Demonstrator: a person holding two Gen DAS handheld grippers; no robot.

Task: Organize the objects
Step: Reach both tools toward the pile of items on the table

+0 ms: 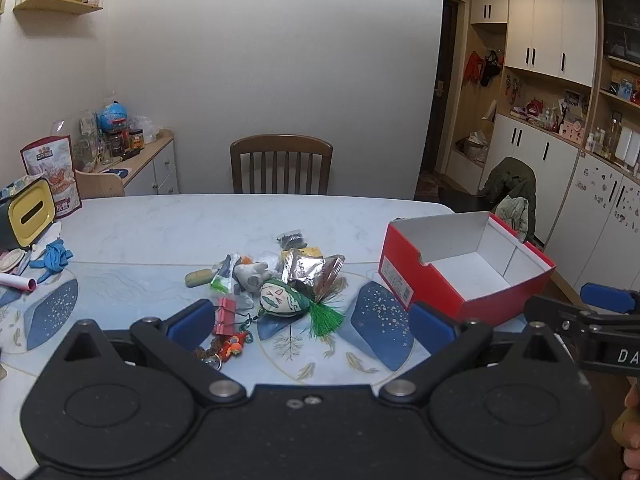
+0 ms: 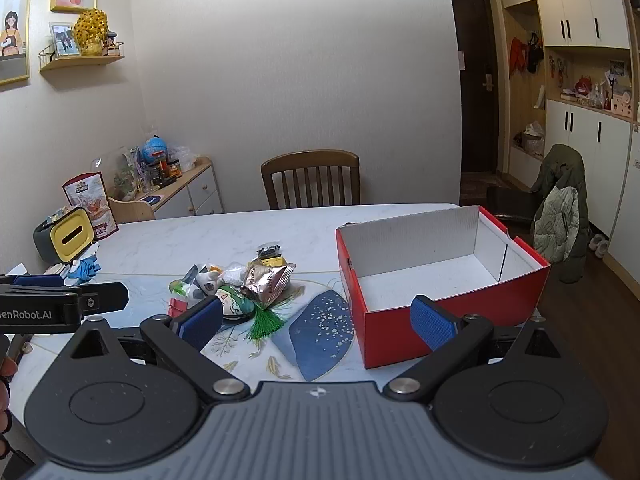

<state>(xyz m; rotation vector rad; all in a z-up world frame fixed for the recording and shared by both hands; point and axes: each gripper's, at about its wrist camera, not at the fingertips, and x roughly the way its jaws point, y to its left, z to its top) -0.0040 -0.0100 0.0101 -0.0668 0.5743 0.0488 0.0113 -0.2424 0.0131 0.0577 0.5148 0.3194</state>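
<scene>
A pile of small objects lies mid-table: a green-tasselled sachet with a painted face (image 1: 282, 298) (image 2: 234, 304), a silver foil packet (image 1: 308, 272) (image 2: 268, 278), a red clip (image 1: 225, 316), an orange keychain charm (image 1: 232, 346), a grey plush toy (image 1: 250, 274) and an olive case (image 1: 199, 277). An empty red box with a white inside (image 1: 464, 276) (image 2: 436, 268) stands to their right. My left gripper (image 1: 312, 326) hovers open just before the pile. My right gripper (image 2: 318, 322) is open too, between the pile and the box.
A yellow-lidded tissue box (image 1: 30, 210) (image 2: 70, 236), blue gloves (image 1: 52, 258) and a snack bag (image 1: 54, 172) crowd the table's left end. A wooden chair (image 1: 281, 164) stands behind the marble table (image 1: 180, 224). A jacket-draped chair (image 2: 560, 208) is at right.
</scene>
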